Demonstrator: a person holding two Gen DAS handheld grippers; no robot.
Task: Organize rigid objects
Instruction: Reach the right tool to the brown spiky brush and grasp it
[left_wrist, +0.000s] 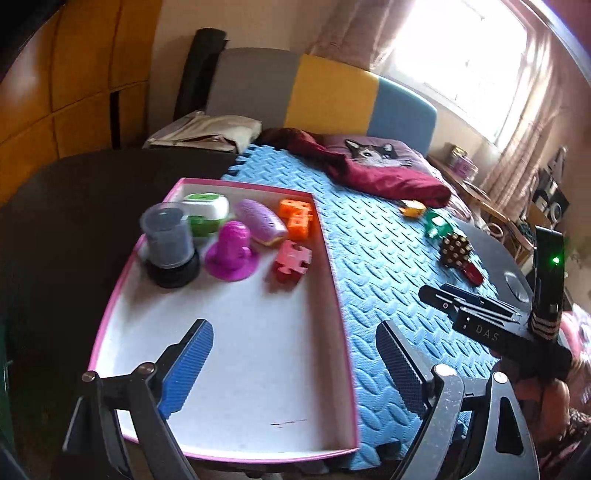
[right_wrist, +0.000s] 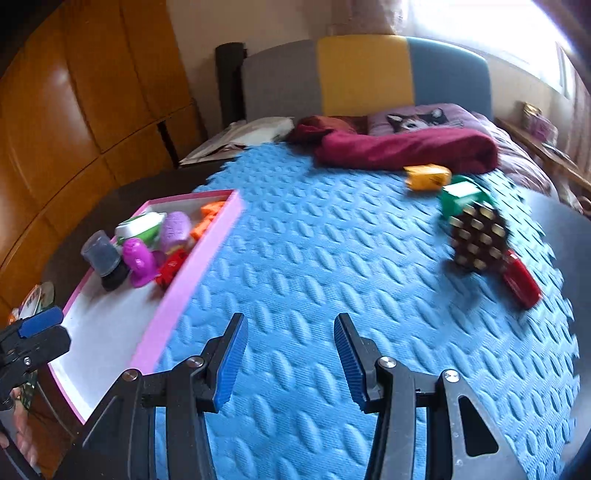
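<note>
Both grippers hold nothing: the left gripper (left_wrist: 295, 365) spread wide above the pink-rimmed tray (left_wrist: 332, 251) of toys, the right gripper (right_wrist: 291, 362) half-spread over the blue foam mat (right_wrist: 314, 240). On the mat's far side lie a studded brown block (right_wrist: 478, 236), red piece (right_wrist: 522, 282), green block (right_wrist: 461, 197) and yellow block (right_wrist: 426, 177). "DAS" reads on the right gripper's body.

You've got a blue foam mat (right_wrist: 314, 266), embossed and matt. The pink-rimmed tray (left_wrist: 338, 295) looks like matt cardboard. Toys in it look plastic. Wardrobe (right_wrist: 74, 110) is glossy wood; blanket (right_wrist: 406, 149) is soft cloth.
</note>
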